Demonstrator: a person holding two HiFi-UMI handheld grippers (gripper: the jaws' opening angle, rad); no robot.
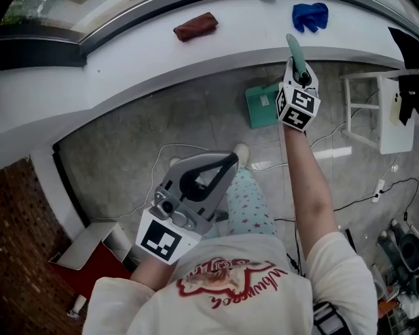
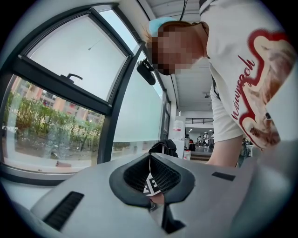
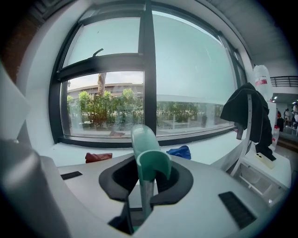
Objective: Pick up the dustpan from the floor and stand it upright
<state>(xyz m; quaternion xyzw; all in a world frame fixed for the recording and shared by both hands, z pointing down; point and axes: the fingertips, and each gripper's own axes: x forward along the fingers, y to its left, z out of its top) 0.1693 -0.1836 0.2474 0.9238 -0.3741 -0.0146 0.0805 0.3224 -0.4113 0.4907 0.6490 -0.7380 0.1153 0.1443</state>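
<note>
The teal dustpan (image 1: 264, 105) rests on the grey floor under the white windowsill, and its long teal handle (image 1: 294, 51) rises toward the head camera. My right gripper (image 1: 298, 67) is shut on that handle. In the right gripper view the handle (image 3: 149, 155) stands upright between the jaws of the right gripper (image 3: 146, 188), with its curved top in front of the window. My left gripper (image 1: 230, 159) is held close to the person's body, level, its fingers meeting at the tips with nothing in them. The left gripper view shows the left gripper (image 2: 156, 204) aimed at a window and the person's torso.
On the white windowsill (image 1: 131, 72) lie a brown-red cloth (image 1: 195, 26) and a blue cloth (image 1: 309, 16). A white rack (image 1: 373, 111) stands to the right, with cables across the floor. A red-lined box (image 1: 91, 258) sits at the lower left by the brick wall.
</note>
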